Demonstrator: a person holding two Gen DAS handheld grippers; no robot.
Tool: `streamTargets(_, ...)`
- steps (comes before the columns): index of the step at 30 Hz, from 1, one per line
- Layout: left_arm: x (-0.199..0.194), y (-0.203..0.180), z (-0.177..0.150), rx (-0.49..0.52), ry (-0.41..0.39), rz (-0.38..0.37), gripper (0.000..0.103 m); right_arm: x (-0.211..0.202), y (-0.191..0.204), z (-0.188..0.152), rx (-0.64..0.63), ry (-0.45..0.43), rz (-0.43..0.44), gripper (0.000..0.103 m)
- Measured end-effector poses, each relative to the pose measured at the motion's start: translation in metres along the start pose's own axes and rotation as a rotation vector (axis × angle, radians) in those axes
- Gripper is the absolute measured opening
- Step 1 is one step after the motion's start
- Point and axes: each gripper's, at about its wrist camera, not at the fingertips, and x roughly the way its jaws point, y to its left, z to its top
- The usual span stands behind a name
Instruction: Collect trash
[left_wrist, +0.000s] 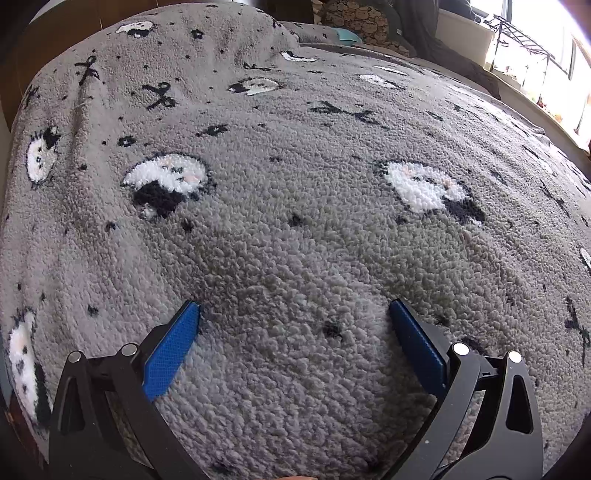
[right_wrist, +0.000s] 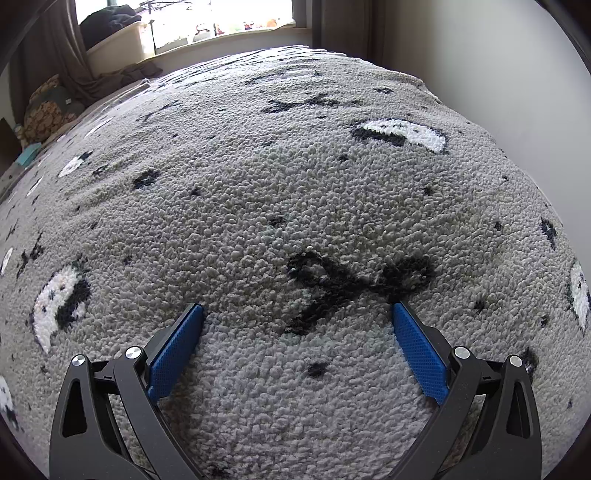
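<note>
Holding my left hand-held gripper (left_wrist: 294, 308) spread wide and empty, I hover it just above the grey fleece blanket (left_wrist: 295, 229) on the bed. My right hand-held gripper (right_wrist: 297, 309) is equally released, gripping nothing, over a black pattern mark (right_wrist: 354, 284) woven into that blanket. No trash shows in either view; beyond lie a patterned cushion (right_wrist: 44, 114) and the window sill (right_wrist: 229, 37).

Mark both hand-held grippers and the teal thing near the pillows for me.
left hand-held gripper (left_wrist: 294, 310): left wrist view, midway between open fingertips.
right hand-held gripper (right_wrist: 297, 312): right wrist view, midway between open fingertips.
teal item (left_wrist: 346, 35): left wrist view, its top face.
</note>
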Motion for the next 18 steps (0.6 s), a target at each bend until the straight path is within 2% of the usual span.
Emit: streamTargets(18,0.0027,-0.0012,-0.0008,0.001,0.001,0.002,0.096,0.0004,0.0001,0.0004,0.000,0.001,0.000,0.101)
